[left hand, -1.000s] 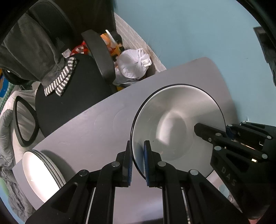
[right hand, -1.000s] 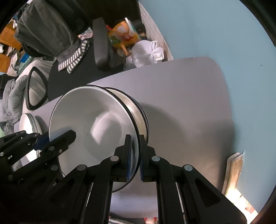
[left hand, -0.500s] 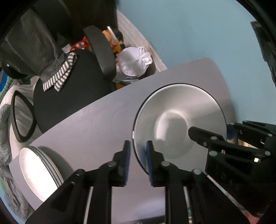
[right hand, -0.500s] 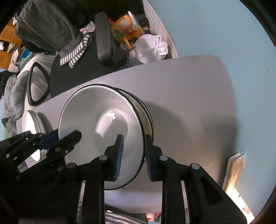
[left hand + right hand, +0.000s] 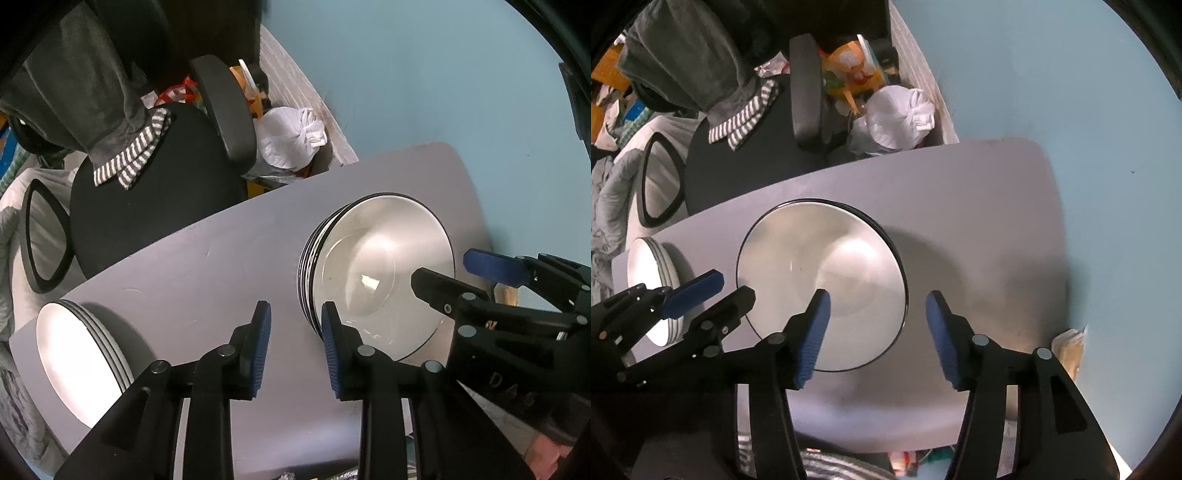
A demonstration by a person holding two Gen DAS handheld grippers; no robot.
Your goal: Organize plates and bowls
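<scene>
A stack of silvery black-rimmed bowls [image 5: 380, 273] [image 5: 820, 280] sits on the grey table [image 5: 207, 280] [image 5: 979, 221]. A stack of white plates [image 5: 74, 358] [image 5: 650, 291] stands at the table's left end. My left gripper [image 5: 295, 343] [image 5: 720, 291] hangs by the bowls' left rim, its jaws opening over bare table, the right pad close to the rim. My right gripper [image 5: 877, 325] [image 5: 447, 271] hangs over the bowls' right rim, jaws opening. That rim lies between its pads, which do not press on it.
Behind the table stands a black office chair [image 5: 155, 206] draped with a grey garment and striped cloth [image 5: 129, 162]. A white tied bag [image 5: 291, 136] sits by the blue wall [image 5: 424, 74]. A black-framed oval [image 5: 44, 236] lies at the left.
Both grippers, shut on opposite rims of the top bowl a second ago, have let go and spread. The bowl now rests nested on the stack.
</scene>
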